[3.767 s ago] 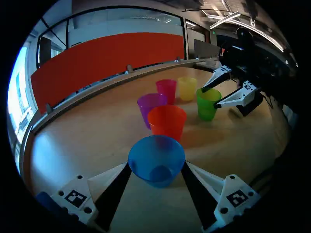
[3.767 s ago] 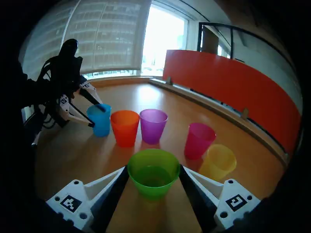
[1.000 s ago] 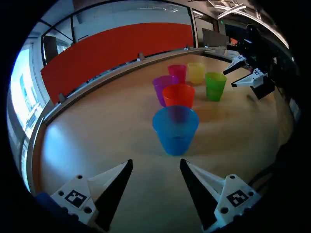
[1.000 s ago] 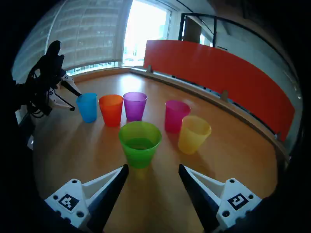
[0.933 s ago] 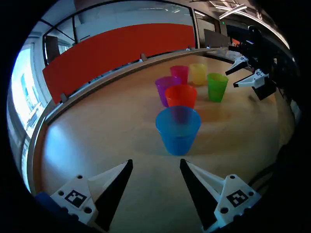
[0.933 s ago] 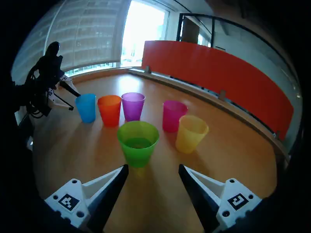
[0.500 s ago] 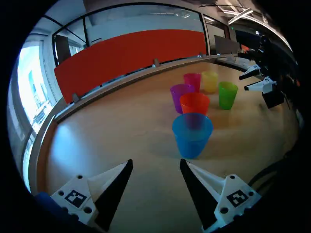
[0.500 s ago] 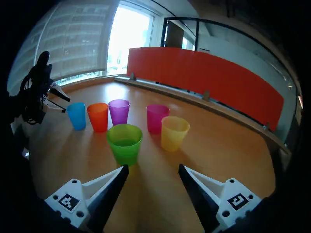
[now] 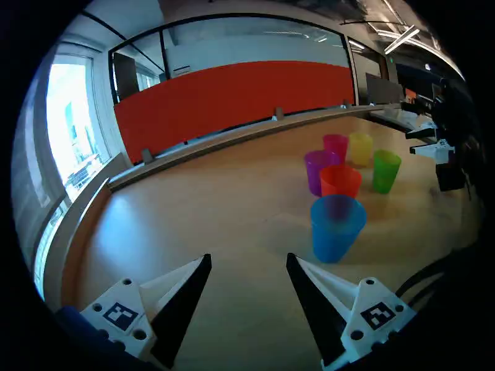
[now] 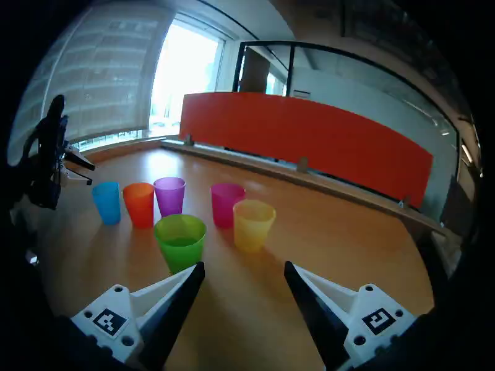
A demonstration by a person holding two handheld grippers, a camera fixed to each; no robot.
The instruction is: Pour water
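Several plastic cups stand upright on the wooden table (image 9: 185, 210). In the left gripper view the blue cup (image 9: 337, 227) is nearest, right of my open, empty left gripper (image 9: 247, 261). Behind it stand the orange cup (image 9: 340, 181), purple cup (image 9: 318, 167), pink cup (image 9: 335, 145), yellow cup (image 9: 361, 147) and green cup (image 9: 386, 171). The right gripper (image 9: 433, 139) shows far right. In the right gripper view the green cup (image 10: 180, 241), holding a little liquid, stands just ahead-left of my open right gripper (image 10: 242, 267). The yellow cup (image 10: 253, 224), pink cup (image 10: 226, 203), purple cup (image 10: 169, 195), orange cup (image 10: 138, 203) and blue cup (image 10: 107, 201) lie beyond.
A long red partition (image 9: 235, 93) runs along the table's far edge behind a low rail (image 10: 297, 176). Bright windows (image 10: 185, 80) stand at one end. The left gripper (image 10: 77, 167) and the hand holding it sit at the table's far left. Open tabletop (image 10: 346, 260) lies right of the cups.
Both grippers let go of their cups, the left of the blue and the right of the green, and drew back. The cups stay put and now look smaller and off-centre.
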